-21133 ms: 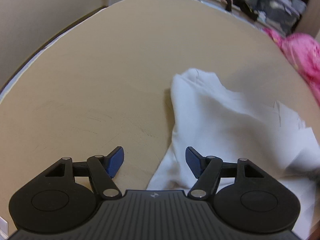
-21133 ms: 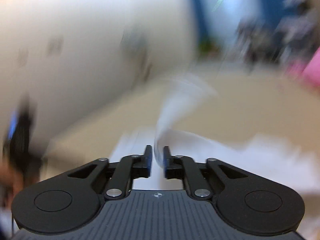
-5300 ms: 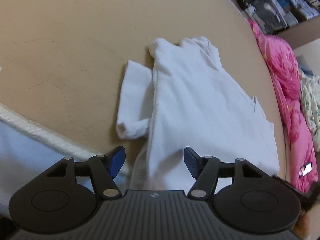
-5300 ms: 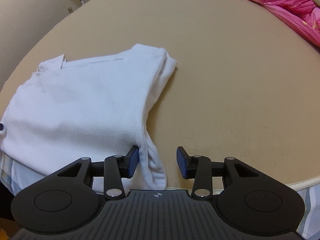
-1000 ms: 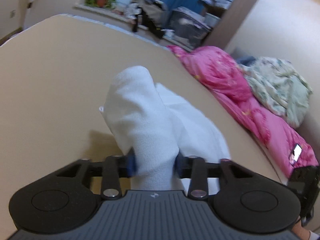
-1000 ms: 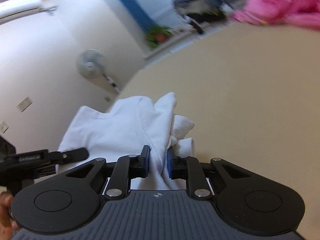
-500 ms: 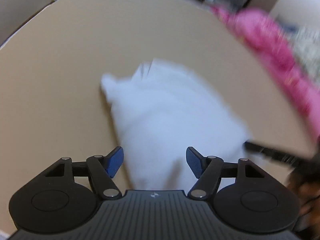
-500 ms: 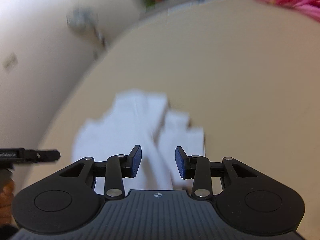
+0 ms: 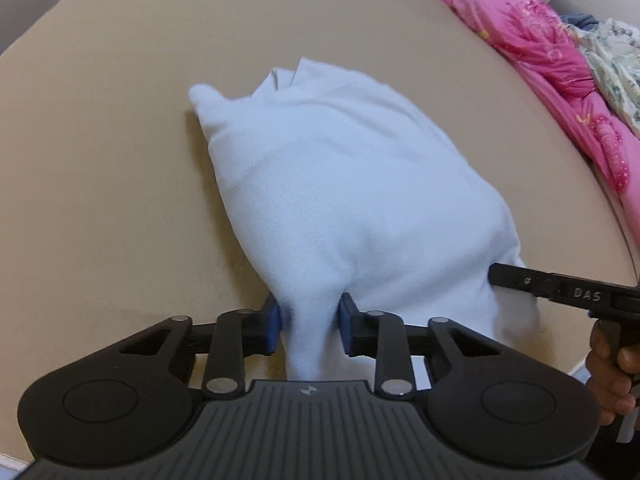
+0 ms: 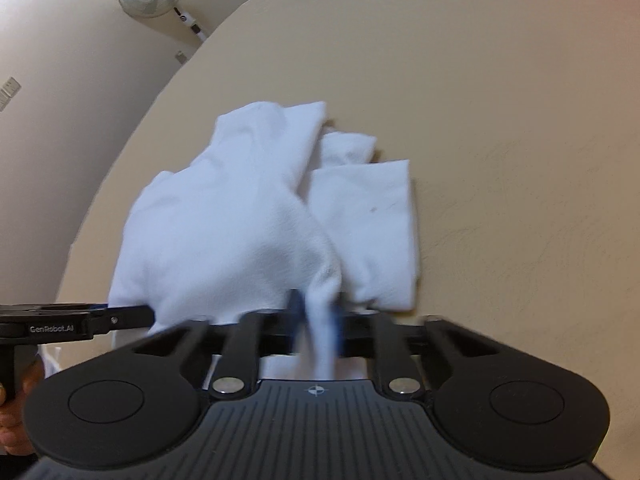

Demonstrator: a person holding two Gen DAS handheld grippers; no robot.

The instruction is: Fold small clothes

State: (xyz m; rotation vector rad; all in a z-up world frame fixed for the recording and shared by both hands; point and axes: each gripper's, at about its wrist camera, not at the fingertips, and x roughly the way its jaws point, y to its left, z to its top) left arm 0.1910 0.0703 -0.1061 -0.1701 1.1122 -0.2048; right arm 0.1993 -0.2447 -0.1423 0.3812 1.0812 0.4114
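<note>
Both grippers have just closed on the near edge of the white garment (image 9: 344, 184), one at each near corner. Left gripper (image 9: 308, 326): jaws drawn in to a narrow gap, blue pads pinching a bunched tuck of cloth between them. Right gripper (image 10: 316, 320): jaws nearly together w/ a thin fold of the same cloth clamped; that part is motion-blurred, so pad contact is read more from how the cloth funnels in than seen sharply.

Garment lies on the tan bed surface (image 9: 100, 152), towards its near edge, well apart from the pink quilt (image 9: 552, 64) heaped along the far right side. From the near edge it humps up and runs away from the grippers. In the right wrist view a flat folded flap (image 10: 364, 224) sticks out to the right of the main body, w/ a smaller bit poking out beyond it – prob. a sleeve, can't say for sure.

Progress, as a judgement: partway. Garment already looks narrowed lengthwise, sides turned in, so the long folds seem done. What's left: carry the held near edge over towards the far end to halve it, lay it flat, smooth the hump. The stray flap on the right prob. needs tucking too, else the bundle won't sit square. Any other clothes to fold – none visible near the garment.
</note>
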